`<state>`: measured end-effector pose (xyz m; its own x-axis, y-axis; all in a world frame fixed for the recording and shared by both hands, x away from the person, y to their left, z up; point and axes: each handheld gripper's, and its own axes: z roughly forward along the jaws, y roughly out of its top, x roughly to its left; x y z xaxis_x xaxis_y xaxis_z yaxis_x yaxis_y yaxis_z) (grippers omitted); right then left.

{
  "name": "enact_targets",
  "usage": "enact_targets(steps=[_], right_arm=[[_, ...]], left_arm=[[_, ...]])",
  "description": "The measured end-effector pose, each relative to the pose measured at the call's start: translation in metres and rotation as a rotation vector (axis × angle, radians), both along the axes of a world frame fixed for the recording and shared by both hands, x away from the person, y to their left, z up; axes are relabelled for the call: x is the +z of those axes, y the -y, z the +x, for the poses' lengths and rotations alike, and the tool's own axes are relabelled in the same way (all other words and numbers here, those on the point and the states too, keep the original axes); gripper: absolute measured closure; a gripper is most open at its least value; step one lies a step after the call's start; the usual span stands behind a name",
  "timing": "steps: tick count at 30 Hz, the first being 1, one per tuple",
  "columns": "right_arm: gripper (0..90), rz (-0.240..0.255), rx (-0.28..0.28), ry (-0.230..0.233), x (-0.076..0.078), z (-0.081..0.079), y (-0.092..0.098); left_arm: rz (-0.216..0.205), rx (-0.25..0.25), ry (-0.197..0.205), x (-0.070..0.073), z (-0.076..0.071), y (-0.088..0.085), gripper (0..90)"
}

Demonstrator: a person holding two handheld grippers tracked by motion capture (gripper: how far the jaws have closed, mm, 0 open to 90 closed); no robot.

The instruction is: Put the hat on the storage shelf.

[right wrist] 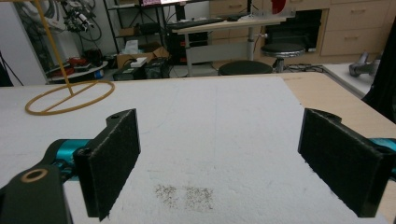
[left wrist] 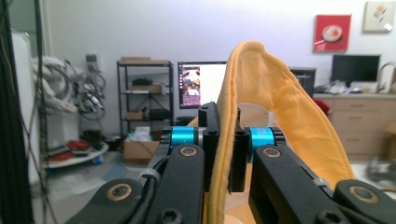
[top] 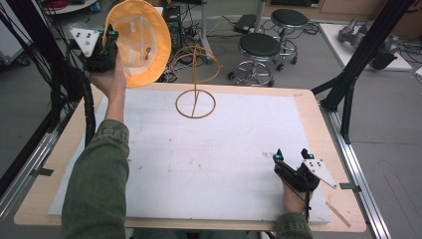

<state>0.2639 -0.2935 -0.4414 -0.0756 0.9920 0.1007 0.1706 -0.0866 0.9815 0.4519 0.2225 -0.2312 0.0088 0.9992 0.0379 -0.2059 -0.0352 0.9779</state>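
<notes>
A yellow cloth hat (top: 139, 42) is held up in the air beyond the table's far left corner, its inside facing me. My left gripper (top: 107, 42) is shut on its brim; in the left gripper view the brim (left wrist: 224, 149) is pinched between the two black jaws. A thin yellow wire hat stand (top: 195, 74) rises from a ring base at the far middle of the white mat, just right of the hat. It also appears as the stand's base ring (right wrist: 70, 97). My right gripper (top: 293, 155) rests open near the table's front right, nothing between its pads (right wrist: 114, 158).
A white mat (top: 209, 154) covers most of the wooden table (top: 318, 124). Two black stools (top: 259, 55) stand on the floor beyond the far edge. Black frame posts (top: 358, 64) rise at the right, cables hang at the left.
</notes>
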Motion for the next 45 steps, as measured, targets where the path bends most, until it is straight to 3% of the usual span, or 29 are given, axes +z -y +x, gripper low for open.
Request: enact_targets(steps=[3,4,10,13,14,15,17,22,25,31,33,35,43,45], right_arm=[[11.8,0.006,-0.001,-0.001,-0.001,0.001,-0.001],[11.8,0.003,-0.001,-0.003,0.0,0.001,-0.001],[11.8,-0.014,0.002,0.002,-0.001,0.0,-0.001],[11.8,-0.016,0.0,-0.008,-0.001,0.0,-0.002],[11.8,-0.01,-0.005,-0.005,-0.001,0.0,-0.001],[11.8,-0.003,-0.005,-0.005,0.0,-0.001,-0.001],[11.8,0.003,-0.011,0.007,0.001,-0.001,0.0],[11.8,0.014,-0.012,0.005,0.001,-0.002,-0.001],[11.8,0.011,-0.007,0.005,0.001,-0.002,-0.001],[11.8,0.031,-0.013,0.007,0.001,-0.002,0.0],[11.8,0.029,-0.013,0.005,0.001,-0.001,0.0],[11.8,0.035,-0.013,0.006,0.001,0.0,0.0],[11.8,0.038,-0.003,0.008,0.002,-0.001,-0.001],[11.8,0.039,-0.004,0.014,0.001,0.0,-0.002]], left_arm=[[0.016,0.018,-0.016,-0.002,0.007,0.005,87.8],[0.021,0.047,-0.023,-0.003,0.012,0.008,87.8],[0.051,0.109,-0.021,0.0,0.022,0.018,87.8],[0.044,0.102,-0.023,0.003,0.024,0.022,87.6],[0.071,0.099,-0.02,0.003,0.025,0.027,87.5],[0.124,0.099,-0.017,0.001,0.026,0.036,87.6],[0.128,0.101,-0.013,0.0,0.027,0.041,87.6],[0.137,0.061,0.003,-0.001,0.028,0.063,87.5],[0.141,0.005,0.023,-0.002,0.024,0.08,87.5],[0.154,-0.052,0.026,-0.006,0.023,0.101,87.5],[0.152,-0.102,0.039,-0.008,0.022,0.113,87.4],[0.142,-0.127,0.037,-0.008,0.021,0.117,87.4],[0.18,-0.229,0.027,-0.012,0.017,0.153,87.3],[0.195,-0.276,0.014,-0.018,0.016,0.165,87.1]])
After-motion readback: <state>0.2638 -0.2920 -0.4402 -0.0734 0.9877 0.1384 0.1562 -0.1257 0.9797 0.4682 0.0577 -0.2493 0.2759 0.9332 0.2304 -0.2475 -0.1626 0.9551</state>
